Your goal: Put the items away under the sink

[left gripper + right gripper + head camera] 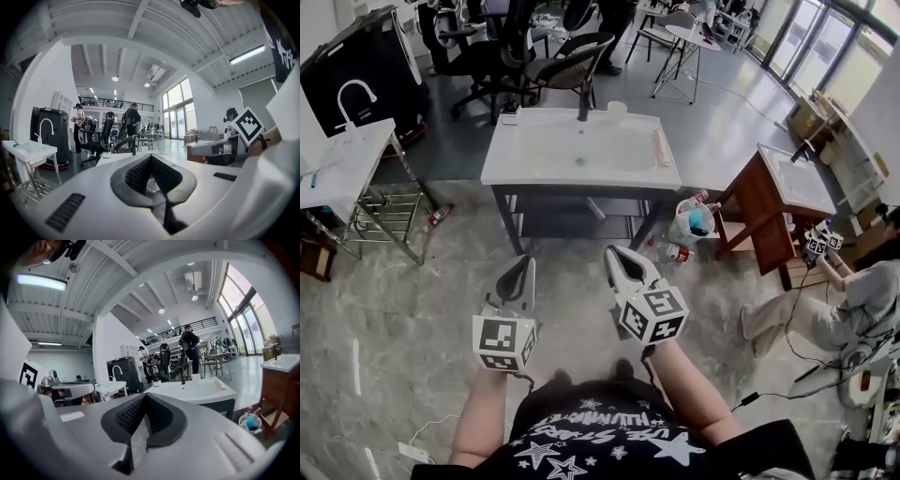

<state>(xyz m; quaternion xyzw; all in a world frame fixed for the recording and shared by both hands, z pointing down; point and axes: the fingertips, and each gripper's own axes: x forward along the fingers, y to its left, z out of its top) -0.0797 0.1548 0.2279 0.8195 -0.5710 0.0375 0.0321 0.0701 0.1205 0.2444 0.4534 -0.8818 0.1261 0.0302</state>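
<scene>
While the person stands facing the white sink unit [502,161], both tools are held out side by side over the grey floor [412,309] in the lower centre of the head view.

Left tool [525,264]: the jaws are together with the tips meeting. The left gripper view shows the ribbed pads [136,176] drawn into a narrow V with nothing between them.

Right tool [615,253]: the jaws are fully closed and empty. The right gripper view shows the same closed V, aimed toward the basin.

Both tools sit well short of the sink unit and touch nothing.

Items [692,223]: a small cluster of bottles and containers stands on the floor right of centre in the head view. It is just beside the front right leg of the sink unit, between that leg and a brown wooden cabinet [764,211]. The cluster also appears at the lower right of the right gripper view. It is too small there to identify single pieces.

Sink unit: the white worktop fills the upper centre of the frame. A dark faucet [584,101] and a pale cup [617,110] stand at its rear edge. A dark shelf [572,223] is visible below the basin, between the legs.

Surroundings: a second white sink stand [342,159] occupies the left edge. Office chairs [572,61] stand behind the sink unit. Another person [825,314] sits on the floor at the lower right.
</scene>
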